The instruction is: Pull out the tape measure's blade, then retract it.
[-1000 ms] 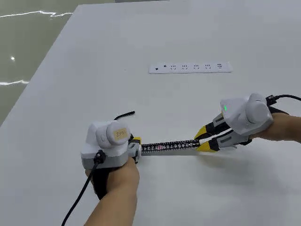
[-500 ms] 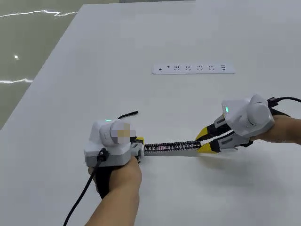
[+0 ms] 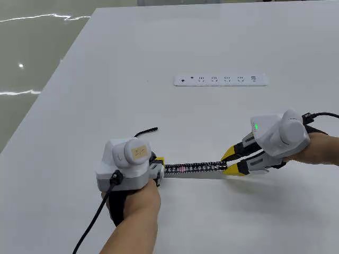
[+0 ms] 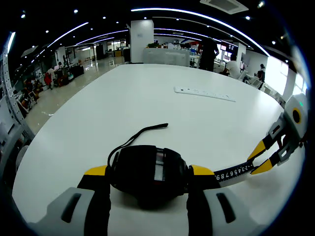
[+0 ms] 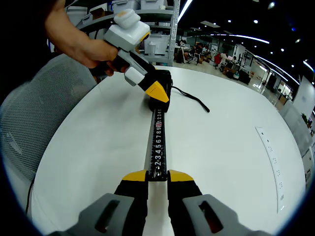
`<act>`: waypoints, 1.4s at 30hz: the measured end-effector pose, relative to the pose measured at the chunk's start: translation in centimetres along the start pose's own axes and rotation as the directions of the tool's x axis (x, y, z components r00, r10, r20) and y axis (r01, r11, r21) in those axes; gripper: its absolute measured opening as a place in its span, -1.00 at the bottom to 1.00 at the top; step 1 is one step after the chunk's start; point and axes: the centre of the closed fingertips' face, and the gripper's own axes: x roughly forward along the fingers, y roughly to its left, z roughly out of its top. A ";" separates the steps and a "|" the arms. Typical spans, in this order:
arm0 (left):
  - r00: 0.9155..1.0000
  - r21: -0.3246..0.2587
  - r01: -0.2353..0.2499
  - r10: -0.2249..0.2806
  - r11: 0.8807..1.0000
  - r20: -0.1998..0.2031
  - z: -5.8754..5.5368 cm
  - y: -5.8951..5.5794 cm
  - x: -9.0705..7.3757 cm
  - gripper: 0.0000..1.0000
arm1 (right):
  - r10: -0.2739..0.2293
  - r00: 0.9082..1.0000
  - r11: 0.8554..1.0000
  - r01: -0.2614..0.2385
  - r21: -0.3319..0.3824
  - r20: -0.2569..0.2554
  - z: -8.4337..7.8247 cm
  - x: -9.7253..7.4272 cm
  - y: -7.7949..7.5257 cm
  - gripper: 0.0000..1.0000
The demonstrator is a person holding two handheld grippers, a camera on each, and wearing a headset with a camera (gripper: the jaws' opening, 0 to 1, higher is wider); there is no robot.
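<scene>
Well, black tape measure [image 4: 150,172], its numbered blade [image 3: 193,168] partly out

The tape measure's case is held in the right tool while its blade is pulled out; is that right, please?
Not quite: the case is held in the left tool, not the right; the left gripper view shows it between that tool's jaws. The blade is indeed pulled out, its end pinched by the right tool.

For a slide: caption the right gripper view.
Right gripper pinches the blade, drawn across the white table from the case in the left gripper.
</scene>
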 end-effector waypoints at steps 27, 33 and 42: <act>1.000 -0.018 0.014 -0.014 1.000 -0.003 0.0 0.2 0.3 0.17 | 0.005 1.000 1.000 -0.005 -0.010 0.001 1.0 0.3 0.2 -0.72; 1.000 -0.003 0.011 -0.011 1.000 -0.005 -0.1 0.0 0.1 0.17 | 0.011 1.000 1.000 -0.011 -0.010 -0.002 1.0 0.3 0.5 -0.72; 1.000 0.015 0.012 -0.011 1.000 -0.007 -0.1 0.0 0.1 0.16 | 0.014 1.000 1.000 -0.014 -0.008 -0.001 0.9 0.6 0.5 -0.72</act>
